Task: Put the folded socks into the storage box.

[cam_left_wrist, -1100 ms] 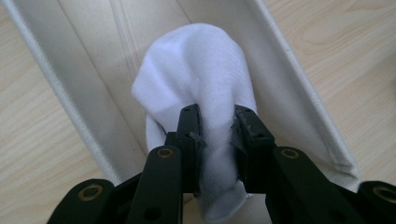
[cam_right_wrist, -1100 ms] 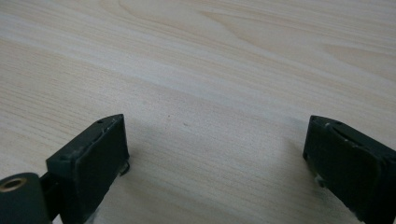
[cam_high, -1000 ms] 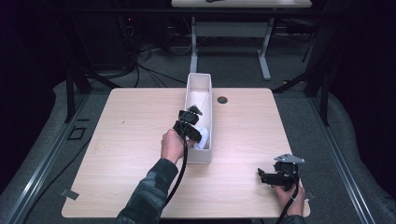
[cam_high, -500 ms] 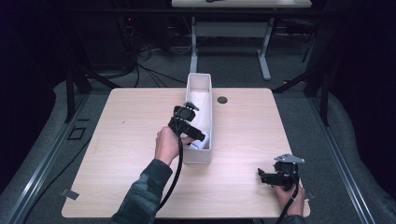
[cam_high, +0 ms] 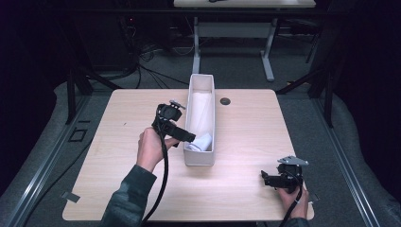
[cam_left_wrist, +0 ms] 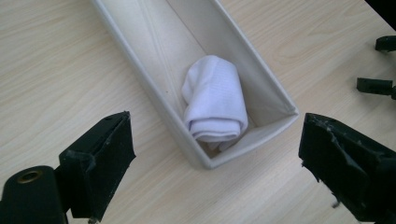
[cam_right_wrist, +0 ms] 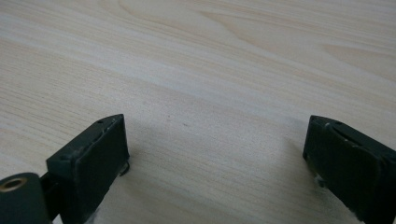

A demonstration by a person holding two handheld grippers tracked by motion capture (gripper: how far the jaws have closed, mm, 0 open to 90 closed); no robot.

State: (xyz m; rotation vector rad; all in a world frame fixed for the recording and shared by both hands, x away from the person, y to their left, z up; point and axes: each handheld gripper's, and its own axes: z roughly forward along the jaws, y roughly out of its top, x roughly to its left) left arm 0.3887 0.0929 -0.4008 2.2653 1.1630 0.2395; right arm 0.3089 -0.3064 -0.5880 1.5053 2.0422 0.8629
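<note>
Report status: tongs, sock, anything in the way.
Left tongs open, empty, above bin's near end. Right tongs open, empty, over bare table. Rolled sock lies in bin. Nothing in the way.
</note>
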